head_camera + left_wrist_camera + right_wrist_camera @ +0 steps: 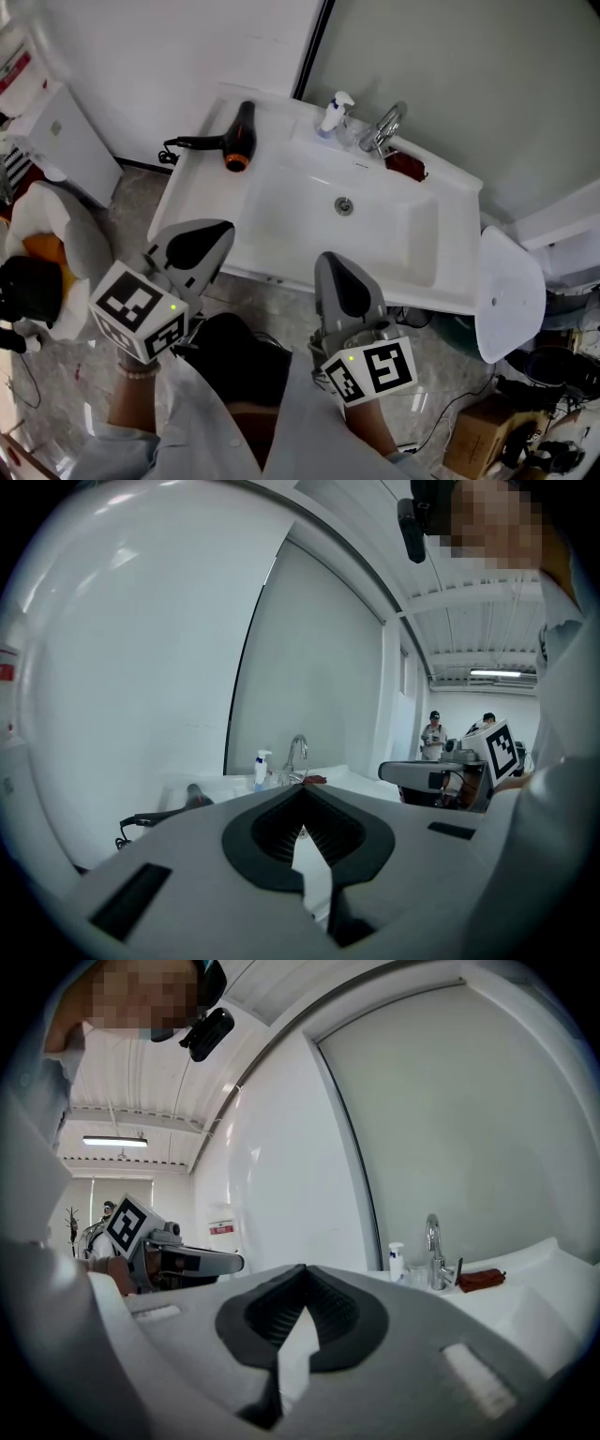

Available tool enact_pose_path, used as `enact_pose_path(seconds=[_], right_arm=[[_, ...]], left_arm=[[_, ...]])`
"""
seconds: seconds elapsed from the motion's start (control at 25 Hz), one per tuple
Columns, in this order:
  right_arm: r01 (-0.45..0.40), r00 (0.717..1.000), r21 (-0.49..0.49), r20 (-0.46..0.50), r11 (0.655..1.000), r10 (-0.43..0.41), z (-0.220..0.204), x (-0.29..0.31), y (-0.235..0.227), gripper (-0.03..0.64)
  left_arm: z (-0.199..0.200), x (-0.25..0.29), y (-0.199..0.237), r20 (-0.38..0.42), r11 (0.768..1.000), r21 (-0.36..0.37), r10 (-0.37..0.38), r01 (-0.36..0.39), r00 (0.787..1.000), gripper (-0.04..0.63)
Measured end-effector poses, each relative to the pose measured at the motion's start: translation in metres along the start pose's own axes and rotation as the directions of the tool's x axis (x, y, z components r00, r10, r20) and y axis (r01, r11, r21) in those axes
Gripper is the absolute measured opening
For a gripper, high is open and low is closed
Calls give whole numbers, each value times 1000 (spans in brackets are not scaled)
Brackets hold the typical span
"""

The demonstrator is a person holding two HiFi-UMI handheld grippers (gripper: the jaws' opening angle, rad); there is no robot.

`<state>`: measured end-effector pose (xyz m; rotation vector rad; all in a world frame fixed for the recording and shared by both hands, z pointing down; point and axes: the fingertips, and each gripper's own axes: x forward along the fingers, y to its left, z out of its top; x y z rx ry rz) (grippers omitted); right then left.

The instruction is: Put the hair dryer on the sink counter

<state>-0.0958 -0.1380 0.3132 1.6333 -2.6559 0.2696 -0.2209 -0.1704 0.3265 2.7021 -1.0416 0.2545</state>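
The black hair dryer [239, 134] with an orange nozzle lies on the left part of the white sink counter [202, 178], its cord trailing left. In the left gripper view the hair dryer [183, 802] shows low and far ahead. My left gripper [202, 246] hovers in front of the counter's near edge, shut and empty, its tips [302, 789] meeting. My right gripper [342, 281] is beside it near the basin's front rim, also shut with nothing held [305, 1269]. Both are well apart from the hair dryer.
A soap bottle [333, 112], a faucet [386, 127] and a dark red item [405, 166] stand behind the basin [375, 234]. A white round panel [511, 291] leans at the counter's right end. A cardboard box [473, 436] and cables lie on the floor at right, a white cabinet [61, 141] at left.
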Motion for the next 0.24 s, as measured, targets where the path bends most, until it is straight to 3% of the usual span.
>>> enact_pose_path(seconds=[0.24], right_arm=[[-17, 1000, -6, -9, 1000, 17, -1, 0, 5, -3]], left_arm=[[-4, -10, 1, -1, 1000, -16, 18, -18, 1000, 5]])
